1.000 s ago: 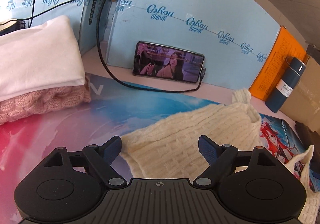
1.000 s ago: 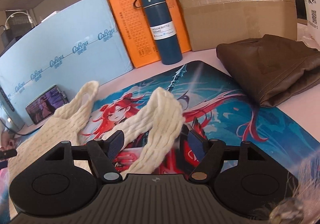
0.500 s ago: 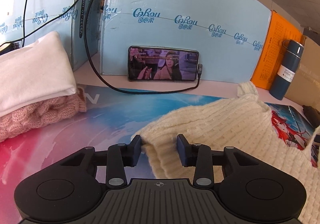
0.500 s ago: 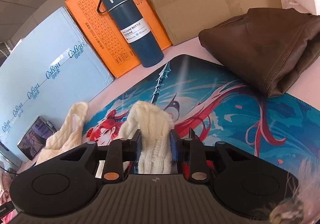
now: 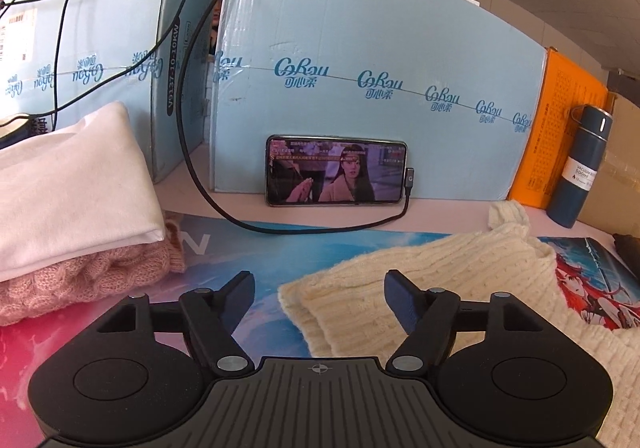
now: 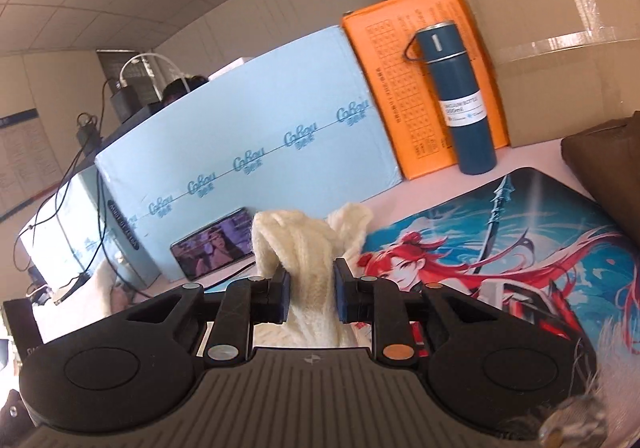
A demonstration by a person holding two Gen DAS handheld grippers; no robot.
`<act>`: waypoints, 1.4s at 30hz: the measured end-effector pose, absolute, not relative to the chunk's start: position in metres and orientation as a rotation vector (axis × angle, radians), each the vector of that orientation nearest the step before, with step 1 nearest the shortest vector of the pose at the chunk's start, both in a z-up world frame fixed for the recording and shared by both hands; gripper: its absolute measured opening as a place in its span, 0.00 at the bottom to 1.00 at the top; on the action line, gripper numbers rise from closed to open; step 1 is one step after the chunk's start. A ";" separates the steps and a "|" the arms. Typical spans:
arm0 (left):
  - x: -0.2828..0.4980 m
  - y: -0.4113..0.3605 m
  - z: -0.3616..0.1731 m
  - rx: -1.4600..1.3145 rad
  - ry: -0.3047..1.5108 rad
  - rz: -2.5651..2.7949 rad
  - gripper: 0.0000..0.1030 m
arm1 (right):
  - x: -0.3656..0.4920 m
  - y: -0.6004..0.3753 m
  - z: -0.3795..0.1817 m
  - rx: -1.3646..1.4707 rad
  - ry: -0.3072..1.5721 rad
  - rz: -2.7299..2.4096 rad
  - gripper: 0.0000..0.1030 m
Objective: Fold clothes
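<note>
A cream knit sweater (image 5: pixel 440 268) lies on a printed desk mat (image 5: pixel 260 244). My left gripper (image 5: pixel 320 280) hovers over the sweater's left edge. Its jaws are opening, and the knit lies below and between the fingers with neither pad pressing on it. In the right wrist view my right gripper (image 6: pixel 312 290) is still closing. Its blue pads squeeze a bunched sleeve of the cream sweater (image 6: pixel 296 244), which is lifted off the mat (image 6: pixel 500 248) and stands up ahead of the fingers.
A folded white garment (image 5: pixel 72 188) rests on a pink knit (image 5: pixel 80 280) at left. A phone (image 5: pixel 336 170) with its cable leans on blue boxes (image 5: pixel 360 48). A blue bottle (image 6: pixel 460 104), an orange box (image 6: pixel 400 88) and a brown garment (image 6: pixel 600 160) are at right.
The left gripper pinched the sweater's edge half a second ago, then let go and spread wide. The right gripper shut on the sleeve, lifted it and swung left.
</note>
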State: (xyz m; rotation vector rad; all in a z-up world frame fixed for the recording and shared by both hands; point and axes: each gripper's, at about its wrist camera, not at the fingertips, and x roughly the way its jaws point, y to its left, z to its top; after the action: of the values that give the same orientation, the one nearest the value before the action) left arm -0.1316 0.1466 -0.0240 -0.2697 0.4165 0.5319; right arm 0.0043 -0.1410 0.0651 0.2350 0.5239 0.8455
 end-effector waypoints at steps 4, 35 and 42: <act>-0.136 0.147 -0.021 -0.285 0.394 0.523 0.75 | -0.022 -0.118 0.056 0.096 0.580 0.903 0.19; -0.134 0.133 -0.017 -0.237 0.404 0.487 0.85 | -0.021 -0.120 0.030 -0.066 0.598 0.840 0.60; -0.129 0.130 -0.020 -0.219 0.442 0.483 0.85 | -0.029 -0.113 0.029 -0.209 0.557 0.901 0.63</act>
State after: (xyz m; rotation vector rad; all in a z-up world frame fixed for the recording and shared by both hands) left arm -0.1293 0.1298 -0.0198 -0.2191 0.4416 0.4827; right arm -0.0287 -0.1129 0.0289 -0.2090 0.5569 0.9009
